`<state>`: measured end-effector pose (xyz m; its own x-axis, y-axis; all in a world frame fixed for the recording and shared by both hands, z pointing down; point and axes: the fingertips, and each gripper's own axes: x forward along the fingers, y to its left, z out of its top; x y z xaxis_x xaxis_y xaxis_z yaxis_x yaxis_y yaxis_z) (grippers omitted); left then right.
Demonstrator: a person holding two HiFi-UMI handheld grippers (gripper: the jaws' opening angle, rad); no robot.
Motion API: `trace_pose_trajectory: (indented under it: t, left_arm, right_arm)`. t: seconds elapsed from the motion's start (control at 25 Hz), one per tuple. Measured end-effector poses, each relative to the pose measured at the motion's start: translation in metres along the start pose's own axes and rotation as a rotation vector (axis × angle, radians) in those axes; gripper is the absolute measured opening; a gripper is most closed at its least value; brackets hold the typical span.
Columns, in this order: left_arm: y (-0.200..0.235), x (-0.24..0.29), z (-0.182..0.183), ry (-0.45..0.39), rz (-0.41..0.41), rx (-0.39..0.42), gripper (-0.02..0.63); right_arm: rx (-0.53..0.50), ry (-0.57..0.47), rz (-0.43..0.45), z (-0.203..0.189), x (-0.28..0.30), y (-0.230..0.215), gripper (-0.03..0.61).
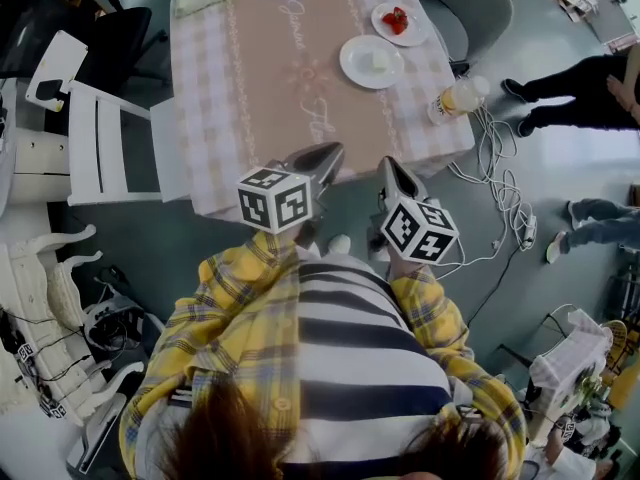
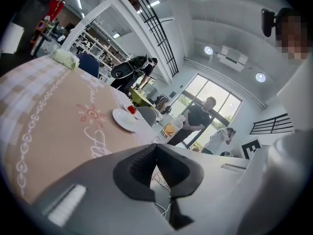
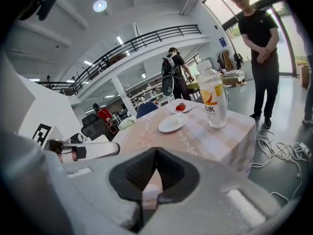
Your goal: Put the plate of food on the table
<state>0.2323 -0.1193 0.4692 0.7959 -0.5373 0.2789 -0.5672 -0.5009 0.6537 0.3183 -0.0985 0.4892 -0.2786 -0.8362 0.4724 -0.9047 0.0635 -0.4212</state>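
Both plates lie on the bench with the pink and beige checked cloth (image 1: 270, 88), in the upper middle of the head view. One is a round white plate with a pale piece of food (image 1: 355, 70). Just beyond it, toward the upper right, is a smaller white plate with red food (image 1: 415, 34). Neither is held.

The left hand-held gripper (image 1: 330, 154) and the right hand-held gripper (image 1: 392, 168) hang side by side at the centre of that frame. They are close to the person's striped top (image 1: 350, 338) and short of the bench's near edge. Each gripper's own view shows its jaws pressed together with nothing between them. The setting-down therefore looks done. No further plate shows in any view, and little seems left beyond standing clear.

Only the head view gives the layout from above:
- white chairs (image 1: 100, 148) at the left
- white cables (image 1: 495, 158) on the floor at the right
- a clear plastic bottle with an orange label (image 1: 455, 98) at the bench's right corner

The right gripper view shows that this bottle stands upright. It also shows a person in black (image 3: 257, 28) at the upper right and a railed gallery (image 3: 137, 38) across the top. The left gripper view sees the bench at a low slant, with the plates in mid-frame and bright windows (image 2: 215, 94) behind.
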Motion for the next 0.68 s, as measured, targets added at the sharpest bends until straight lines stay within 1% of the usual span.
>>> trace_pose_trajectory:
  t: [0.24, 0.48, 0.68]
  left_arm:
    - [-0.019, -0.004, -0.009, -0.025, 0.013, 0.011, 0.003]
    - [-0.026, -0.009, -0.012, -0.053, 0.039, 0.02, 0.003]
    - [-0.037, 0.001, -0.007, -0.048, 0.027, 0.037, 0.003]
  right_arm:
    - [-0.031, -0.014, 0.031, 0.002, -0.016, -0.004, -0.001]
    - [-0.086, -0.032, 0.06, 0.008, -0.022, 0.0, 0.0]
    - [-0.093, -0.049, 0.066, 0.016, -0.026, -0.003, -0.002]
